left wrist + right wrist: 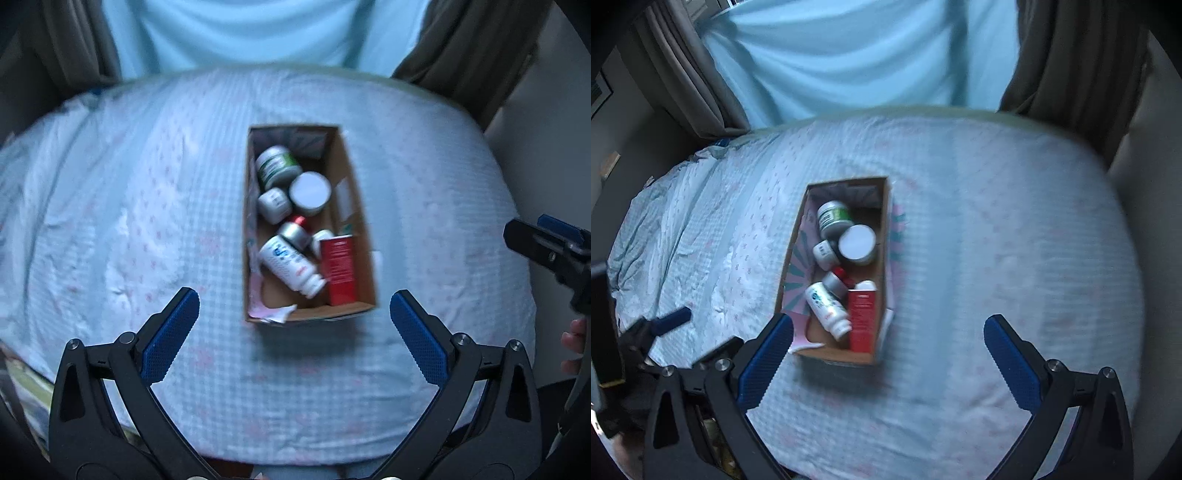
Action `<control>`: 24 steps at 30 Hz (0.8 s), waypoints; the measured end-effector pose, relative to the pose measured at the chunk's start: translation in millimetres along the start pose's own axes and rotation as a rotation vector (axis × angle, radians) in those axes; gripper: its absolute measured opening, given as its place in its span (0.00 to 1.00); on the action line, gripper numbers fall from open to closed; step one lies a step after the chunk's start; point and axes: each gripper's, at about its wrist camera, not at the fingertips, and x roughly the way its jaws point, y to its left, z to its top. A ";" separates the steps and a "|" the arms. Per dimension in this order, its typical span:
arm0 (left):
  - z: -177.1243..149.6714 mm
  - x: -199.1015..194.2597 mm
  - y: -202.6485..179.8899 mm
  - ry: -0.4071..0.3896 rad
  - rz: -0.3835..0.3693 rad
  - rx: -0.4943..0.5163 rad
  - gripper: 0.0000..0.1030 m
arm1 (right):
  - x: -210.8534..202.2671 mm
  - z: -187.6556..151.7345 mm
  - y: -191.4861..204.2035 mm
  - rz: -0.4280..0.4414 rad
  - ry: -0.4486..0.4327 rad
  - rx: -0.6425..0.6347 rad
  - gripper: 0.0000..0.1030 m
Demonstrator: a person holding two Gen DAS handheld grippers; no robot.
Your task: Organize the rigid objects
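An open cardboard box (364, 236) (788, 269) lies on the bed. It holds a green-labelled jar (277, 166) (833, 218), a white-lidded jar (309, 192) (857, 243), a small white jar (274, 204) (824, 254), a silver can with a red cap (295, 232) (835, 280), a white bottle lying down (290, 266) (827, 308) and a red carton (339, 269) (863, 317). My left gripper (294, 314) is open and empty, above the box's near end. My right gripper (888, 339) is open and empty, to the right of the box.
The bed has a pale blue checked sheet (147, 206) (997, 240) with a small pink pattern. Light blue and grey curtains (240, 33) (857, 55) hang behind it. The right gripper shows at the right edge of the left view (550, 251); the left gripper shows at the lower left of the right view (661, 326).
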 end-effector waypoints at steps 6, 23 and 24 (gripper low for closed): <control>-0.2 -90.5 -50.8 -0.130 -0.012 0.032 1.00 | -92.2 -24.1 -27.2 -0.077 -0.094 0.005 1.00; -52.6 -236.4 -113.3 -0.427 0.016 0.054 1.00 | -224.7 -79.6 -60.8 -0.230 -0.315 0.025 1.00; -58.0 -240.0 -116.8 -0.437 0.024 0.056 1.00 | -228.0 -82.9 -60.0 -0.233 -0.328 0.021 1.00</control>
